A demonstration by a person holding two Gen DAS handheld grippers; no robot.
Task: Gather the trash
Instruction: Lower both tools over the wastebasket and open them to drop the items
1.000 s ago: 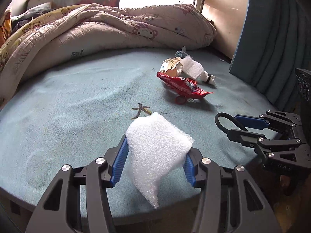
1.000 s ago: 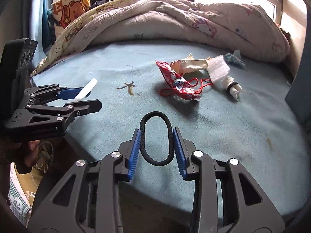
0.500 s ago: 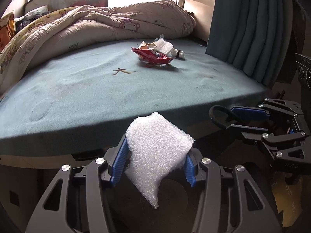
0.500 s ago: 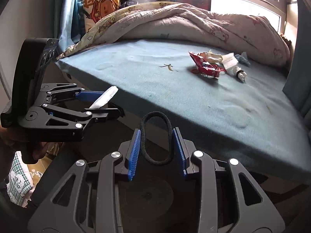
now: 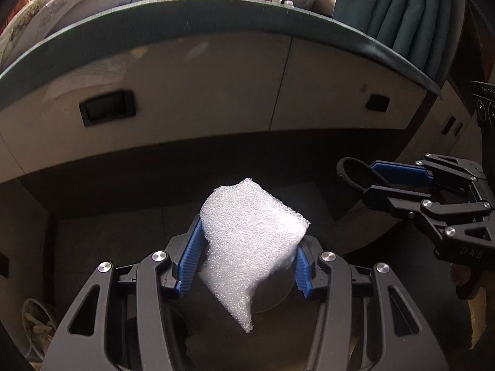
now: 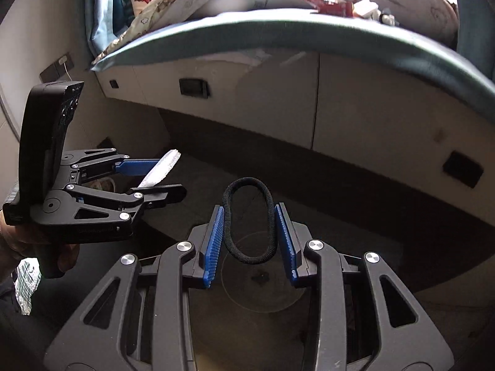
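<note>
Both grippers have dropped from above the bed to below its edge since the earlier frames, each load unchanged. Left gripper [image 5: 244,266]: jaws clenched on the white foam scrap [image 5: 250,247], its lower tail hanging free beneath the pads. Right gripper [image 6: 250,241]: jaws pinching the black hair tie [image 6: 250,221] by its sides, loop standing upright between the blue pads. Beneath each pair of jaws a dark round opening shows, probably the bin [image 6: 263,278], though its rim is dim and hard to confirm. Further out: pale drawer fronts [image 5: 198,92] of the bed base, then the bed [image 6: 309,34] above, where the red wrapper [image 6: 331,3] and other litter remain uncollected. Risks, as judged: foam is light and may cling to a pad or drift outside the bin on release; the stretched hair tie could spring sideways when let go; the grippers sit close together and may knock one another.
</note>
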